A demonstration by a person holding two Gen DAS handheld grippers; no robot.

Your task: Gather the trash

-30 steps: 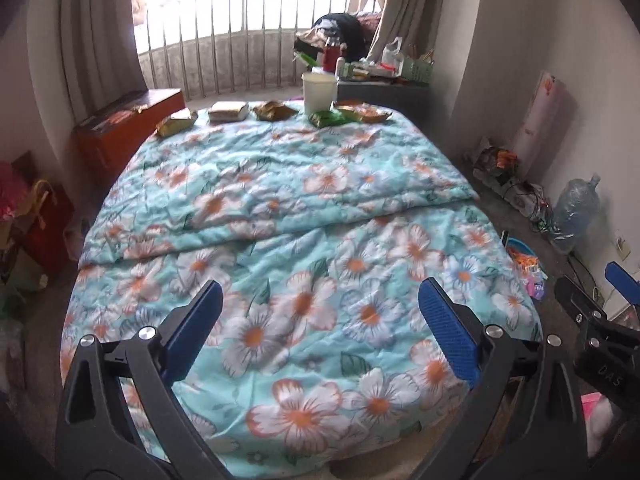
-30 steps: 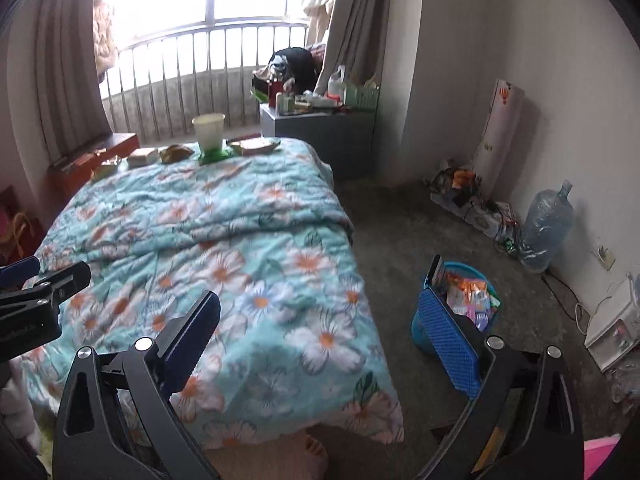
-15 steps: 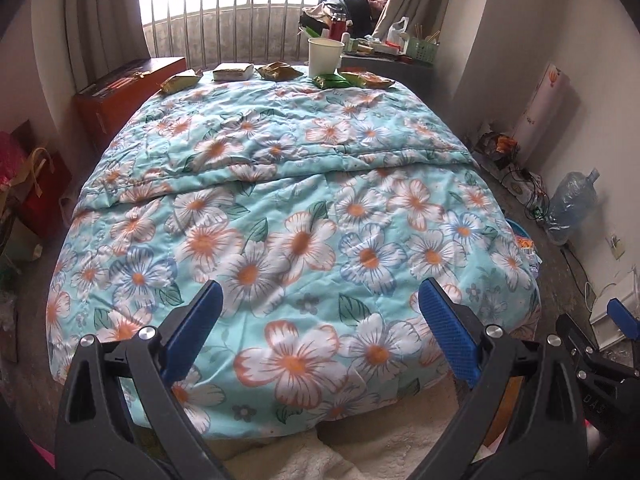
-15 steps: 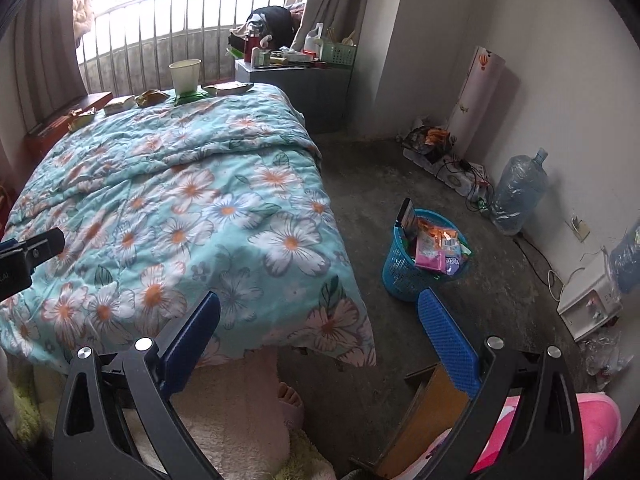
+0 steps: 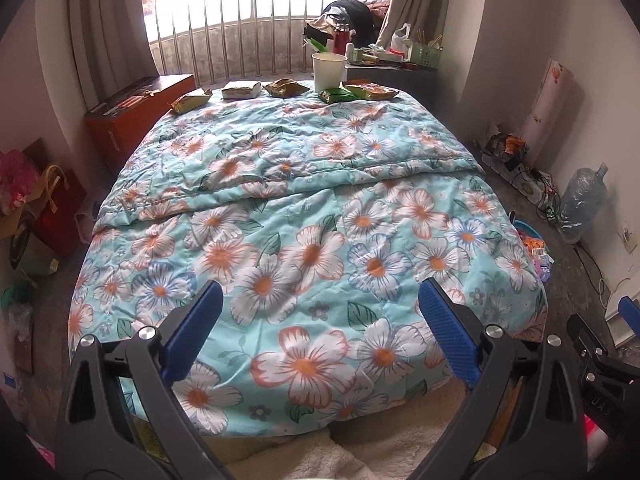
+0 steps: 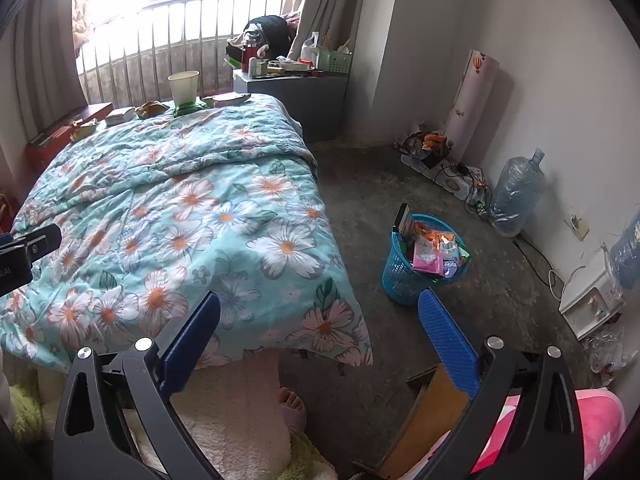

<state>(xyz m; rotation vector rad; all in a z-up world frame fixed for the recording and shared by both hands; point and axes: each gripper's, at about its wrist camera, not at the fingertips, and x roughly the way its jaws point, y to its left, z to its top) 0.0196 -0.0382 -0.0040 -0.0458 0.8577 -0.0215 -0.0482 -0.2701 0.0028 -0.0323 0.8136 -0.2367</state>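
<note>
Several snack wrappers lie along the far edge of the floral bed: a yellow-green one [image 5: 191, 102], a flat box [image 5: 240, 90], a brown one [image 5: 285, 88], a green one [image 5: 336, 95] and an orange one [image 5: 372, 91]. A white paper cup [image 5: 329, 67] stands among them; it also shows in the right wrist view [image 6: 184, 86]. A blue trash basket [image 6: 416, 266] full of packets stands on the floor right of the bed. My left gripper [image 5: 320, 320] is open and empty over the bed's near end. My right gripper [image 6: 318, 328] is open and empty above the bed's near right corner.
A grey nightstand [image 6: 292, 92] crowded with bottles stands by the window rail. An orange box [image 5: 136, 116] sits left of the bed. A water jug [image 6: 516, 192], cables and a white appliance [image 6: 592, 304] line the right wall. A fluffy rug [image 6: 232, 412] and a bare foot [image 6: 292, 404] are below.
Both grippers have pulled back and risen from the bed, so more of the quilt, rug and floor shows. Both stay open and empty.
</note>
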